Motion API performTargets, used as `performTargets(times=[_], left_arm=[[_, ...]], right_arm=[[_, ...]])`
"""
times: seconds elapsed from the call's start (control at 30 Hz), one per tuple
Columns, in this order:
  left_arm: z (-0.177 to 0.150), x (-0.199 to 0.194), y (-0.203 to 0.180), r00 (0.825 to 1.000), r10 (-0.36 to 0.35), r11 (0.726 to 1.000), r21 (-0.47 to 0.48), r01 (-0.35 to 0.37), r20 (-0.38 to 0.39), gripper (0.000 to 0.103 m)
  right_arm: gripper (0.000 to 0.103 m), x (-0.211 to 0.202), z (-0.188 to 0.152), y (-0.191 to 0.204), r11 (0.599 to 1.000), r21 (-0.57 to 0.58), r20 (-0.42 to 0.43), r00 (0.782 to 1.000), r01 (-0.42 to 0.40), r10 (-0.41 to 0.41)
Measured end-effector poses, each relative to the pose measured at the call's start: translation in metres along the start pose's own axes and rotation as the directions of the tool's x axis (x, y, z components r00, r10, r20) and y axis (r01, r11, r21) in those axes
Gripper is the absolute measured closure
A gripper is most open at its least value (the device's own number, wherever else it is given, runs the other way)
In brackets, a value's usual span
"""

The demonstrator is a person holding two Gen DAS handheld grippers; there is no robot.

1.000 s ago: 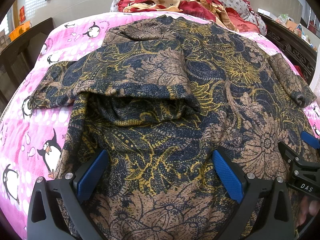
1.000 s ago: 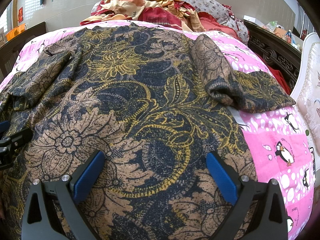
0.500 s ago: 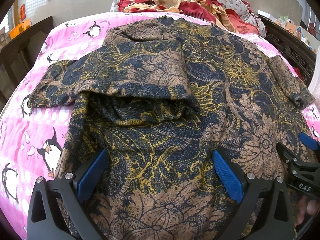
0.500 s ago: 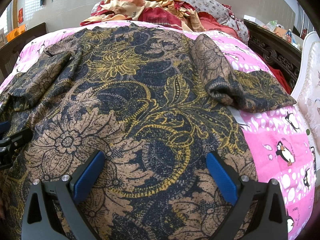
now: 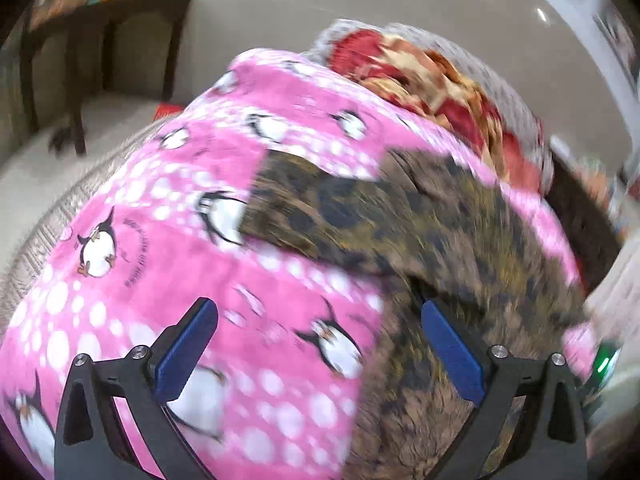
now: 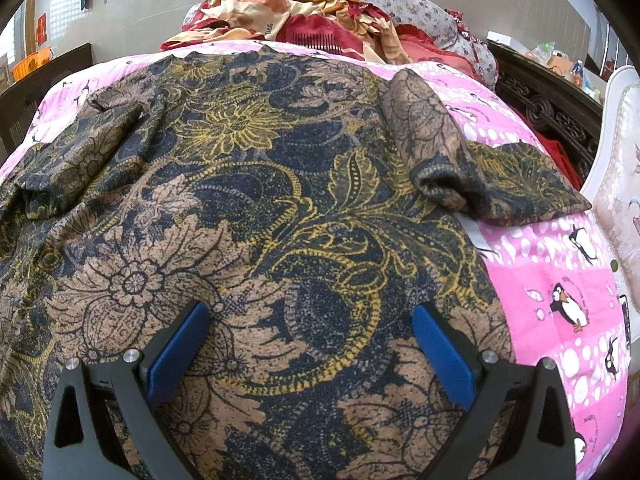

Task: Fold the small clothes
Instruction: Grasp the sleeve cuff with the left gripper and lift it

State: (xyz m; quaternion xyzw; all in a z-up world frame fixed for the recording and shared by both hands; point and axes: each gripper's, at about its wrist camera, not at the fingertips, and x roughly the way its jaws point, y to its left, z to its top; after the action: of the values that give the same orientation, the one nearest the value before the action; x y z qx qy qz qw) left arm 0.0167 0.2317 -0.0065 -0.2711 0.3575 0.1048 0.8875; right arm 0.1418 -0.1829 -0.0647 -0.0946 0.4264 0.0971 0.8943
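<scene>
A dark blue, brown and gold floral garment (image 6: 260,208) lies spread on a pink penguin-print blanket (image 6: 560,280). Its right sleeve (image 6: 432,148) is folded back onto the body. My right gripper (image 6: 308,344) is open and empty, low over the garment's lower part. My left gripper (image 5: 316,344) is open and empty; its view is blurred and turned left, over the blanket (image 5: 160,248) at the garment's left edge (image 5: 460,248), with the left sleeve (image 5: 312,208) lying out on the blanket.
A heap of red and cream bedding (image 6: 304,16) lies at the head of the bed. A dark carved bed frame (image 6: 548,112) and a white padded chair (image 6: 620,184) stand at the right. A dark wooden table (image 5: 104,40) stands on the floor at the left.
My left gripper has swung quickly to the left, from above the garment's middle to its left edge over the blanket; its view is motion-blurred. My right gripper has stayed put.
</scene>
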Motion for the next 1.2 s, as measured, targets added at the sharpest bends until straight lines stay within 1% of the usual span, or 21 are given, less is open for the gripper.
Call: performTargets(times=[0.1,0.17,0.3,0.37,0.5,0.53,0.57,0.67,0.73,0.77,0.8,0.83,0.87,0.9,0.93,0.97,1.03,1.07,1.13,1.17,1.2], left_arm=[[0.021,0.013,0.034,0.996,-0.085,0.987,-0.141,0.082,-0.011,0.016],[0.029,0.029,0.043,0.991,-0.130,0.974,-0.193,0.121,-0.037,0.016],[0.034,0.069,0.048,0.960,-0.245,0.926,-0.327,0.191,-0.134,0.017],[0.035,0.077,0.049,0.959,-0.257,0.908,-0.372,0.195,-0.124,0.017],[0.047,0.087,0.063,0.948,-0.310,0.839,-0.489,0.239,-0.069,0.017],[0.050,0.091,0.064,0.944,-0.322,0.828,-0.504,0.244,-0.072,0.017],[0.053,0.093,0.064,0.941,-0.328,0.826,-0.507,0.245,-0.079,0.017],[0.060,0.098,0.059,0.934,-0.345,0.836,-0.485,0.257,-0.099,0.019],[0.062,0.097,0.059,0.941,-0.322,0.854,-0.460,0.242,-0.103,0.036],[0.061,0.098,0.059,0.948,-0.299,0.865,-0.450,0.220,-0.112,0.041],[0.061,0.098,0.060,0.953,-0.281,0.875,-0.440,0.204,-0.118,0.052],[0.060,0.099,0.057,0.961,-0.241,0.898,-0.407,0.169,-0.132,0.067],[0.060,0.099,0.055,0.968,-0.205,0.917,-0.375,0.138,-0.146,0.076],[0.061,0.100,0.052,0.974,-0.156,0.938,-0.335,0.094,-0.162,0.100],[0.061,0.099,0.051,0.978,-0.104,0.953,-0.300,0.047,-0.178,0.103],[0.062,0.097,0.051,0.980,-0.089,0.958,-0.285,0.035,-0.178,0.103],[0.068,0.083,0.049,0.989,-0.046,0.970,-0.242,0.012,-0.138,0.103],[0.074,0.071,0.049,0.994,-0.019,0.975,-0.222,-0.006,-0.106,0.103],[0.093,0.038,0.053,1.000,0.025,0.977,-0.210,-0.025,0.000,0.103],[0.102,0.023,0.056,0.997,0.053,0.976,-0.212,-0.042,0.047,0.103],[0.115,-0.001,0.062,0.989,0.097,0.973,-0.218,-0.069,0.116,0.103]], right_arm=[[0.000,0.000,0.000,0.000,1.000,-0.007,-0.003,1.000,0.005,-0.005],[0.000,0.000,0.000,0.000,1.000,-0.007,-0.003,1.000,0.006,-0.006],[0.000,0.000,0.000,0.001,1.000,-0.007,-0.003,1.000,0.004,-0.004],[0.000,0.000,0.000,0.001,1.000,-0.008,-0.003,1.000,0.006,-0.006],[0.000,0.001,0.000,0.001,1.000,-0.007,-0.003,1.000,0.005,-0.005],[0.000,0.001,0.000,0.001,1.000,-0.009,-0.003,1.000,0.007,-0.007],[0.000,0.001,0.000,0.001,1.000,-0.009,-0.003,1.000,0.008,-0.008],[0.000,0.001,0.000,0.001,1.000,-0.010,-0.003,1.000,0.009,-0.009],[0.000,0.001,0.000,0.001,1.000,-0.010,-0.003,1.000,0.008,-0.008],[0.000,0.001,0.000,0.001,1.000,-0.010,-0.003,1.000,0.008,-0.008],[0.000,0.001,0.000,0.001,1.000,-0.010,-0.003,1.000,0.008,-0.008],[0.000,0.001,0.000,0.001,1.000,-0.010,-0.003,1.000,0.008,-0.008],[0.000,0.001,0.000,0.001,1.000,-0.010,-0.003,1.000,0.008,-0.008],[0.000,0.001,0.000,0.002,1.000,-0.010,-0.003,1.000,0.008,-0.008],[0.000,0.001,0.000,0.002,1.000,-0.010,-0.003,1.000,0.009,-0.009],[0.000,0.001,0.000,0.002,1.000,-0.010,-0.003,1.000,0.008,-0.009],[0.000,0.001,0.000,0.002,1.000,-0.010,-0.003,1.000,0.008,-0.008],[0.000,0.001,0.000,0.002,1.000,-0.010,-0.003,1.000,0.008,-0.008],[0.000,0.001,0.000,0.002,1.000,-0.010,-0.003,1.000,0.009,-0.009],[0.000,0.001,0.000,0.002,1.000,-0.011,-0.003,1.000,0.009,-0.009],[0.000,0.001,0.000,0.002,1.000,-0.011,-0.003,1.000,0.009,-0.009]])
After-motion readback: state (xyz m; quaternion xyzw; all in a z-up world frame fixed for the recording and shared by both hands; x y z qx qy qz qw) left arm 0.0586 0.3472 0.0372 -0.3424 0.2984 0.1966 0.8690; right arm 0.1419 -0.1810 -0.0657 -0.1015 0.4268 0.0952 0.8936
